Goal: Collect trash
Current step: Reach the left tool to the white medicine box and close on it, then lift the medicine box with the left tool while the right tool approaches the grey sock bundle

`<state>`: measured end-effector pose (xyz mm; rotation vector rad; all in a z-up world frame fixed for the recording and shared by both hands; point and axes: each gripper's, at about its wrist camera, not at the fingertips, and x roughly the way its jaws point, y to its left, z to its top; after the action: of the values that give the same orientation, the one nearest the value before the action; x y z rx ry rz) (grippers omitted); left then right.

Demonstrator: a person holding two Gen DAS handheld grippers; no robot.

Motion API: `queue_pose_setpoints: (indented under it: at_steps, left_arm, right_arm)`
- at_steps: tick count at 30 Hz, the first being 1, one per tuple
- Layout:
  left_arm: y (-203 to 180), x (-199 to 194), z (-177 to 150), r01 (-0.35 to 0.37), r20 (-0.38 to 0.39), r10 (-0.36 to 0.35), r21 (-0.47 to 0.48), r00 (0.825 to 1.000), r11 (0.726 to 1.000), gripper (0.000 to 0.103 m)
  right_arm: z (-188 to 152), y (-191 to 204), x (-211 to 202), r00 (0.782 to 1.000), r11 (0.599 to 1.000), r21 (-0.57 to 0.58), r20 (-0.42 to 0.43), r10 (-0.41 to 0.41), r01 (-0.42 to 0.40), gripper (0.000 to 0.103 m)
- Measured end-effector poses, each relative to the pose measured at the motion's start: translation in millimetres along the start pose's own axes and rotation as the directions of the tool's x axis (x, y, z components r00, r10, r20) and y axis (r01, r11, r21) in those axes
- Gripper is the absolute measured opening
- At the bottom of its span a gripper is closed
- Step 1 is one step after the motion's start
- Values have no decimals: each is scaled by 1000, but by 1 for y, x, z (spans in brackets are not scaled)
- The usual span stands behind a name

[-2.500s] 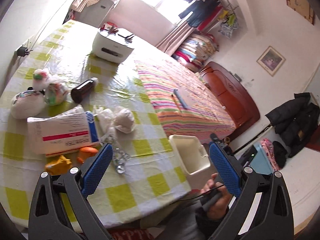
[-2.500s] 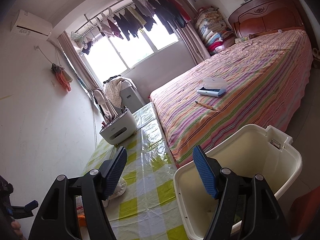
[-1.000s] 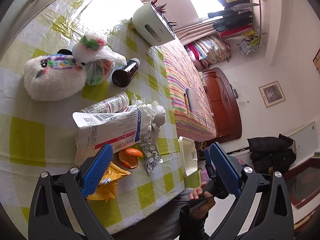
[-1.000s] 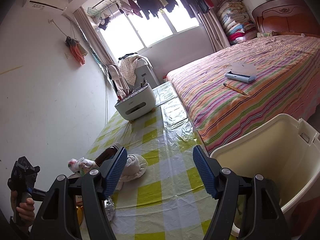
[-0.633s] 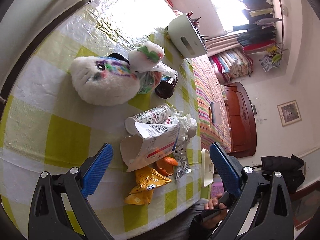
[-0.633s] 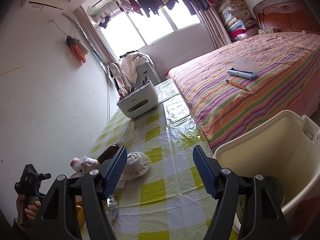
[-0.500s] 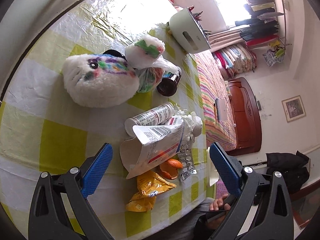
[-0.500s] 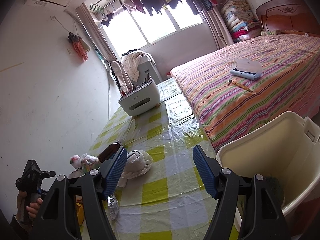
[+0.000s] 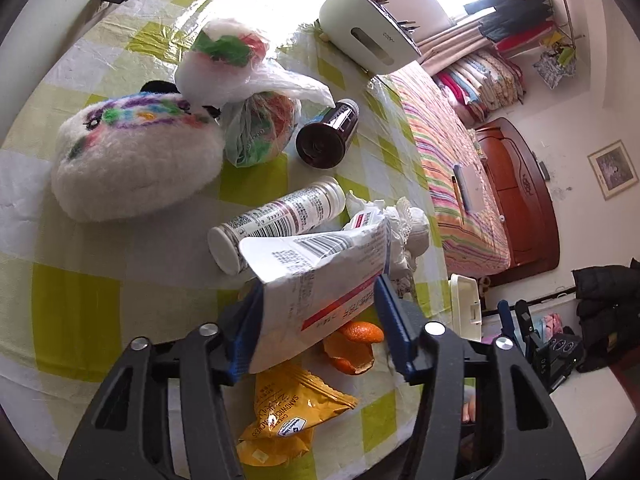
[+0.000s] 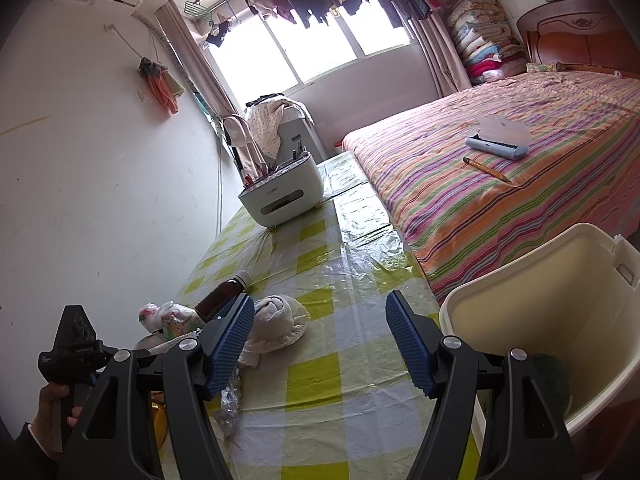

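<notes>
Step in hand: picking the crumpled white paper box off the checked table. My left gripper has just been closing, and the box now sits between its blue pads, which appear to press on both sides; I judge the grip made but not yet tested by a lift. The box lies near the table's near edge, partly over the orange peel, with the yellow snack wrapper nearer still and the white printed tube just beyond it. My right gripper stands open with nothing between its pads, beside the cream bin at the table's right side. Next move, as I judge it: lift clear without dragging the peel or wrapper, then carry right to the bin. Hard to read: whether the box is empty, how much of it the pads cover, and the dark green thing low in the bin, half hidden behind my right finger.
</notes>
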<state>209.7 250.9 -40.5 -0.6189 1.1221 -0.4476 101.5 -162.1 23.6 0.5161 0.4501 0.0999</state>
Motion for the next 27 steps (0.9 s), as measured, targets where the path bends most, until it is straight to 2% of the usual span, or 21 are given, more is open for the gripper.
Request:
queue_pose_setpoints:
  at_steps: [2, 4, 9, 11, 19, 23, 27]
  left_arm:
    - [-1, 6, -3, -38, -10, 38, 18, 999, 999, 40]
    - [-3, 6, -5, -43, 5, 43, 28, 999, 999, 35]
    - [-15, -11, -5, -8, 89, 3, 54, 996, 999, 7]
    - [-21, -18, -5, -7, 124, -1, 67, 992, 998, 3]
    - [-45, -34, -16, -59, 215, 29, 135, 976, 989, 1]
    - [-59, -45, -22, -47, 257, 2, 171, 966, 984, 1]
    - [-69, -55, -27, -32, 296, -27, 193, 955, 981, 1]
  right_arm:
    - [-1, 2, 1, 1000, 1000, -3, -3, 1, -1, 66]
    - [-1, 3, 3, 1000, 1000, -5, -6, 2, -2, 66]
    - [-1, 7, 7, 1000, 1000, -16, -8, -3, 2, 66]
    - [-2, 10, 11, 1000, 1000, -27, -16, -7, 6, 66]
    - [-5, 28, 39, 997, 997, -77, -71, -17, 11, 66]
    - [-6, 44, 68, 986, 992, -129, -167, -12, -10, 66]
    - [-9, 65, 94, 970, 974, -227, -240, -48, -8, 66]
